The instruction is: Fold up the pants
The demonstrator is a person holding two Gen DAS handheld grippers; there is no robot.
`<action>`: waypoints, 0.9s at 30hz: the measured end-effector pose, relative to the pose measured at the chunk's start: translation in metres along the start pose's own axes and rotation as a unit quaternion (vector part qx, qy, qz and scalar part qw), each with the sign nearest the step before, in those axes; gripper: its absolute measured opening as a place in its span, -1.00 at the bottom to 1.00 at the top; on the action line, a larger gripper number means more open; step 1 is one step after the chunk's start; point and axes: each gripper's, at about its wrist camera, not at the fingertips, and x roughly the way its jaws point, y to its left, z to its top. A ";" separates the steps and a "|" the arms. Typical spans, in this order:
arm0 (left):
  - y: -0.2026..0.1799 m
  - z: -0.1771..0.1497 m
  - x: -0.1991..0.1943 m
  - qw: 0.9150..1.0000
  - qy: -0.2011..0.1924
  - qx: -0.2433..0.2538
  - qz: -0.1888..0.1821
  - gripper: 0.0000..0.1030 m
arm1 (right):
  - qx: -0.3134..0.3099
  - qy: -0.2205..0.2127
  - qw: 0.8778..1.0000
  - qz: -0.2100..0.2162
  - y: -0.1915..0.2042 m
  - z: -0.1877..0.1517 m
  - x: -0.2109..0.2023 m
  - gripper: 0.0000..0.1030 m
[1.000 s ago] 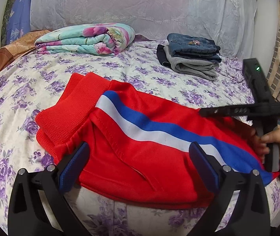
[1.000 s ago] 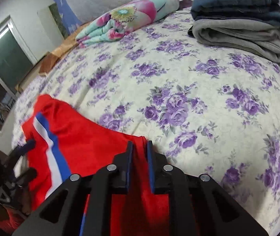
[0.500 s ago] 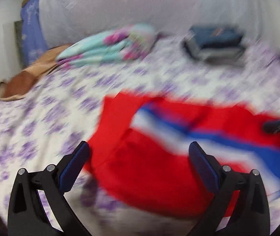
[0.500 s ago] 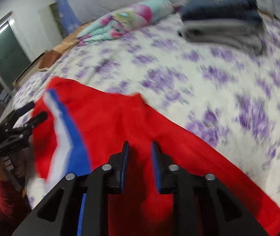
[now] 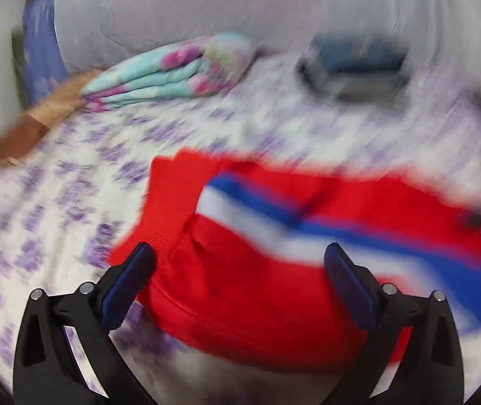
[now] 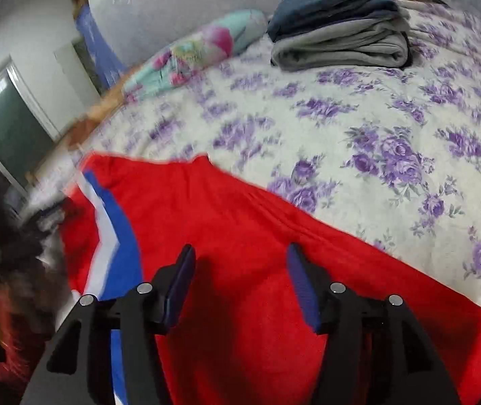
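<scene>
My red knit track pants with the white and blue side stripes (image 6: 240, 222) lie spread flat on the bed's white quilted cover printed with purple flowers (image 6: 392, 135), near its front edge, the ribbed waistband (image 5: 169, 202) lying at the left end of the garment in the left wrist view. My right gripper (image 6: 240, 280) hangs over the plain red cloth; its jaws have just been opening, and its black arms with dark blue ridged pads (image 6: 303, 285) now stand apart with nothing clamped between them, the fabric lying loose beneath. My left gripper (image 5: 238, 278) hovers over the waistband end, released as well, its two blue pads (image 5: 348, 287) spread wide on either side of the soft red fabric without pressing on it. That view is smeared by motion blur, so the weave and the stripe edges read only as soft bands of colour. At the far side of the bed sits a neat stack of folded clothes, dark blue denim on top of thick grey fleece (image 6: 338, 23), well apart from the pants. Near it lies a puffy folded quilt in turquoise with pink blossoms (image 6: 200, 50). A pale lace-patterned drape (image 5: 206, 10) hangs behind the bed, and a window with a light frame (image 6: 7, 125) shows at the left in the right wrist view.
</scene>
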 end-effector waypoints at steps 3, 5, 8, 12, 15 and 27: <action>-0.026 -0.001 -0.006 0.997 -0.017 0.056 0.058 0.92 | 0.030 -0.046 0.998 0.007 -0.009 -0.012 -0.044 0.20; -0.032 -0.008 -0.013 0.995 -0.038 0.071 0.059 0.92 | 0.053 -0.075 0.996 0.015 -0.022 -0.030 -0.083 0.25; -0.029 -0.016 -0.029 0.995 -0.071 0.061 0.031 0.92 | 0.120 -0.119 0.985 -0.034 -0.062 -0.078 -0.152 0.28; -0.029 -0.020 -0.037 0.994 -0.090 0.055 0.037 0.92 | 0.228 -0.137 0.961 -0.068 -0.110 -0.142 -0.211 0.28; -0.022 -0.017 -0.040 0.995 -0.088 0.034 0.015 0.92 | 0.292 -0.135 0.944 -0.071 -0.141 -0.168 -0.222 0.32; 0.024 -0.030 -0.042 0.982 -0.087 -0.101 -0.133 0.92 | 0.328 -0.233 0.913 -0.073 -0.177 -0.165 -0.205 -0.50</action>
